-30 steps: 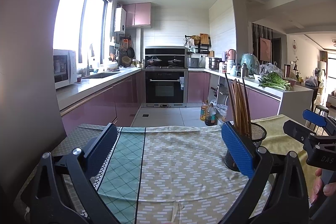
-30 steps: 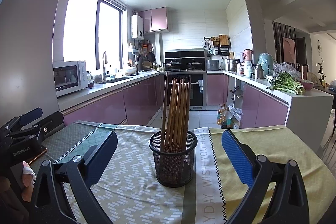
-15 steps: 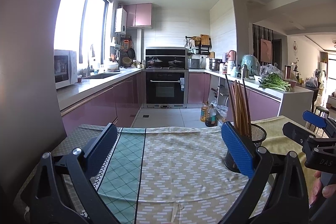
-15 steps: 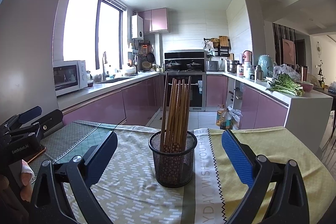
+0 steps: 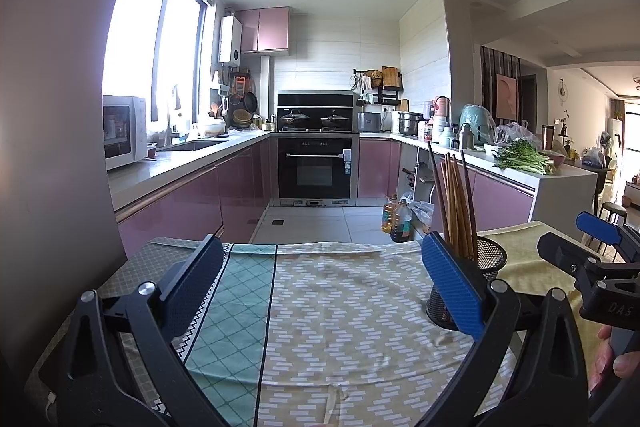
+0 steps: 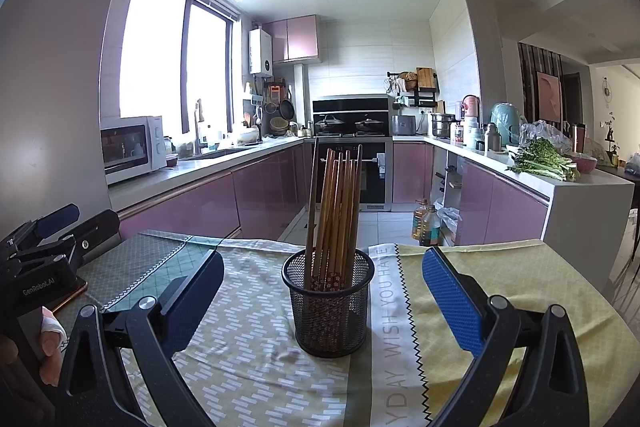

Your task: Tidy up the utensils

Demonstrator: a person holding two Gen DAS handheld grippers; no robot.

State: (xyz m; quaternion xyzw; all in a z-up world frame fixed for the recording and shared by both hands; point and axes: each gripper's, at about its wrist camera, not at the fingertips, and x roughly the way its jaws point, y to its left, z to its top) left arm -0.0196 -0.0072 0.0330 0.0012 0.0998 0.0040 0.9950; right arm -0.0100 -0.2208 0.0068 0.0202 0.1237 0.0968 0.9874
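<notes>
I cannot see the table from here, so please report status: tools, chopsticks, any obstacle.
Left tool open, empty. Right tool open, empty, facing mesh holder. Chopsticks upright in holder. Nothing in the way on tablecloth.

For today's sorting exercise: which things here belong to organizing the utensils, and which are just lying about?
Belong to the job:
chopsticks
mesh holder
left gripper, open
right gripper, open

Just lying about:
greens
oil bottles
microwave
tablecloth
</notes>
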